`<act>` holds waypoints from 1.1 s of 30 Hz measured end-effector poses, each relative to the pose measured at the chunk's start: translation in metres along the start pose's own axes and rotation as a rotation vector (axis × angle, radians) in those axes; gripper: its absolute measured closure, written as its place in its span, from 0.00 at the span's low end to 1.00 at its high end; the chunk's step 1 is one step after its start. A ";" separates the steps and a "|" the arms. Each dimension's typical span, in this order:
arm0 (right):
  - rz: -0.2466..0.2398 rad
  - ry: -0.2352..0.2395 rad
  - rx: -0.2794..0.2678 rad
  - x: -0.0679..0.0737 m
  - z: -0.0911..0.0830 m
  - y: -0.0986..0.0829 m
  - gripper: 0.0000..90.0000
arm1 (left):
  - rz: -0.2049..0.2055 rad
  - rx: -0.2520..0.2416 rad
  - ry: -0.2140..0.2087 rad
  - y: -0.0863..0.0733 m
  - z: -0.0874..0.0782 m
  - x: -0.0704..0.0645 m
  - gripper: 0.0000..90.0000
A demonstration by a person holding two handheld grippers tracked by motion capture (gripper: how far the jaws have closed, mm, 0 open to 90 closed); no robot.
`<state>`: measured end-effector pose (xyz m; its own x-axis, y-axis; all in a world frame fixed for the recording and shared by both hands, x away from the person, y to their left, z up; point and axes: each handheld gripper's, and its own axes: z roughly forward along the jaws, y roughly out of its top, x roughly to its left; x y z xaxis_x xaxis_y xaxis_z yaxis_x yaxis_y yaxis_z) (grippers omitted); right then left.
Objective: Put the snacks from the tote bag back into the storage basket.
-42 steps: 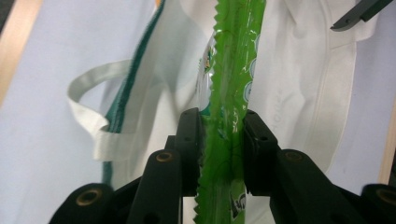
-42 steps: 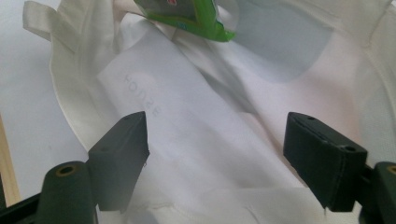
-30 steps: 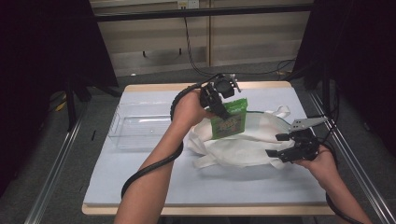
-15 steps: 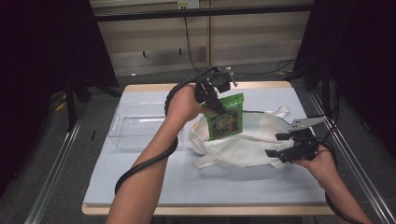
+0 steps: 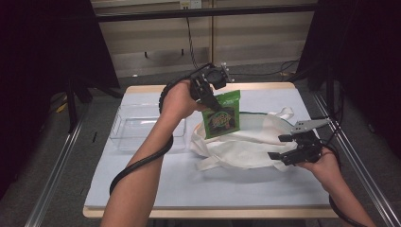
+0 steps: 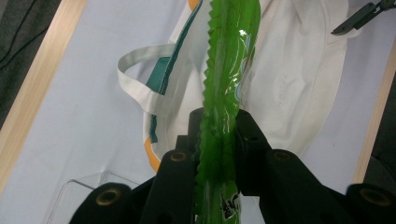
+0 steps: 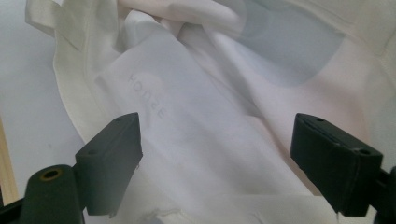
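Observation:
A green snack packet (image 5: 222, 115) hangs in the air over the left end of a white cloth tote bag (image 5: 246, 142), which lies crumpled on the pale blue mat. My left gripper (image 5: 211, 98) is shut on the packet's upper left edge; in the left gripper view the packet (image 6: 224, 102) runs edge-on between the two jaws, with the bag (image 6: 289, 79) below it. My right gripper (image 5: 283, 146) is open at the bag's right end, close above the white cloth (image 7: 210, 121), with nothing between its jaws.
A clear plastic bin (image 5: 142, 127) stands on the mat to the left of the bag. The bag's handles (image 5: 283, 113) stick out at its far right and near left. The table's wooden edge (image 5: 203, 213) runs along the front.
My left gripper has carried the green packet up and slightly back, so it now hangs higher over the bag. The right gripper has stayed in place, open.

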<state>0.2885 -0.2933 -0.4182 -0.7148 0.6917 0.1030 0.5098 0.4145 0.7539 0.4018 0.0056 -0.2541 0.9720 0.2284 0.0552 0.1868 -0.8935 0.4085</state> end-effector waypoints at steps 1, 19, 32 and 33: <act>0.001 0.001 0.000 0.000 0.000 0.000 0.18 | -0.005 -0.010 0.003 -0.001 -0.001 0.000 0.89; -0.001 -0.004 -0.001 0.001 0.002 0.000 0.17 | -0.035 -0.018 0.017 -0.019 -0.015 0.018 0.89; 0.007 0.001 -0.007 0.000 0.002 -0.002 0.17 | -0.054 -0.042 0.026 -0.020 -0.035 0.024 0.89; 0.007 0.004 -0.006 0.000 0.002 -0.002 0.17 | -0.053 -0.047 0.028 -0.020 -0.036 0.024 0.89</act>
<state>0.2883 -0.2928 -0.4205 -0.7130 0.6923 0.1111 0.5122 0.4061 0.7568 0.4167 0.0428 -0.2277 0.9565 0.2859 0.0579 0.2299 -0.8610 0.4536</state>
